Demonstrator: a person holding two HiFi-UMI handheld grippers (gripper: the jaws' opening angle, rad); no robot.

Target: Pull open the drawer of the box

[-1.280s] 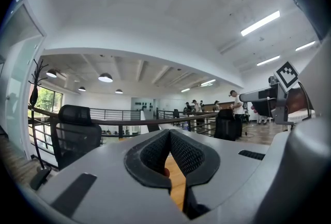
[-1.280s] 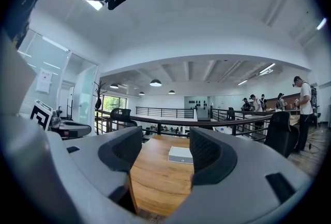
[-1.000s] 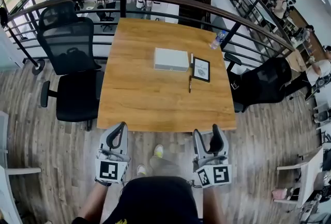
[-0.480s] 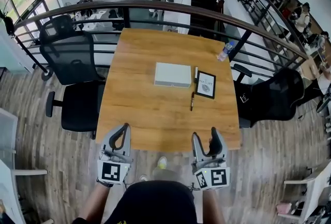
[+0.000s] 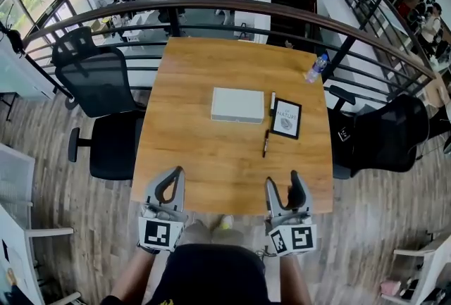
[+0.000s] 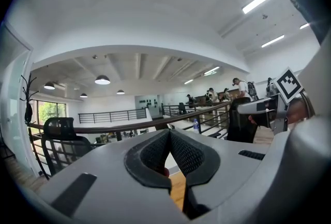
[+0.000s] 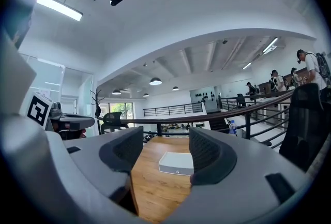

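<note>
The flat white box (image 5: 237, 105) lies in the middle of the wooden table (image 5: 211, 163); in the right gripper view the box (image 7: 176, 163) shows far off between the jaws, its front face toward me. My left gripper (image 5: 176, 172) is at the table's near edge on the left, jaw tips touching, nothing in them; the left gripper view shows the left gripper (image 6: 168, 133) shut. My right gripper (image 5: 283, 181) hovers at the near edge on the right, jaws apart and empty. Both are well short of the box.
A framed card (image 5: 287, 118) and two pens (image 5: 266, 143) lie right of the box. A water bottle (image 5: 314, 68) stands at the far right corner. Black office chairs (image 5: 106, 106) flank the table; a railing (image 5: 211, 9) runs behind it.
Both grippers have moved forward, from over the floor short of the table to its near edge. The table and box now sit closer in the head view.
</note>
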